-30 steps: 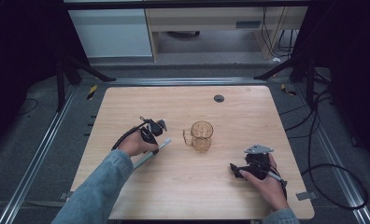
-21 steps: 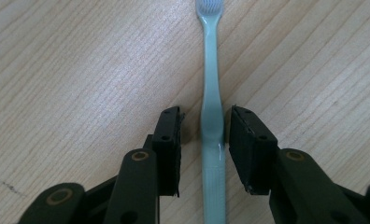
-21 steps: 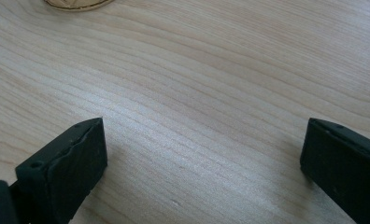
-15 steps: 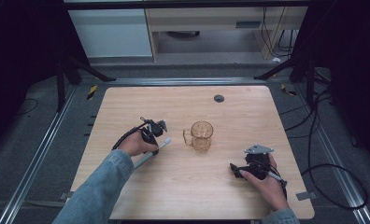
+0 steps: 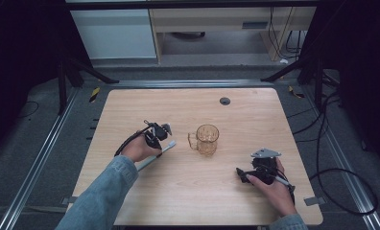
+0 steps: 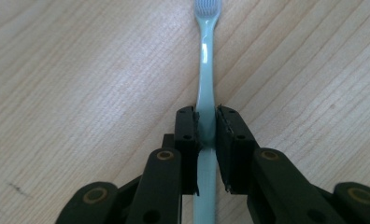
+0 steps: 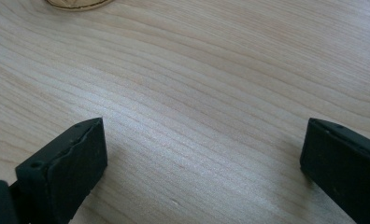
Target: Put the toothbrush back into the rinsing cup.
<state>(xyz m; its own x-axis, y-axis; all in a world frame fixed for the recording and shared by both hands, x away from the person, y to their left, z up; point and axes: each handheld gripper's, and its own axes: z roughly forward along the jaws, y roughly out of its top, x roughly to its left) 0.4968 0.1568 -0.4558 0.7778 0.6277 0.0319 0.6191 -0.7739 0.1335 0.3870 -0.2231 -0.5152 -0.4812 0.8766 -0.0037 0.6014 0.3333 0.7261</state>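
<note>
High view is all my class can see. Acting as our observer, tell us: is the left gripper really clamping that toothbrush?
Observer: Yes. In the left gripper view the left gripper has both jaws pressed against the toothbrush handle.
Operator: Which way do the bristles point?
Observer: Away from the jaws, at the far tip, with the handle flat on the table.
Operator: And the right gripper?
Observer: The right gripper has its jaws wide apart over bare wood, holding nothing.

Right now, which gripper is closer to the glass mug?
Left. The left gripper, shut on the toothbrush, sits just beside the glass mug on its handle side. The right gripper rests farther off, toward the person.
</note>
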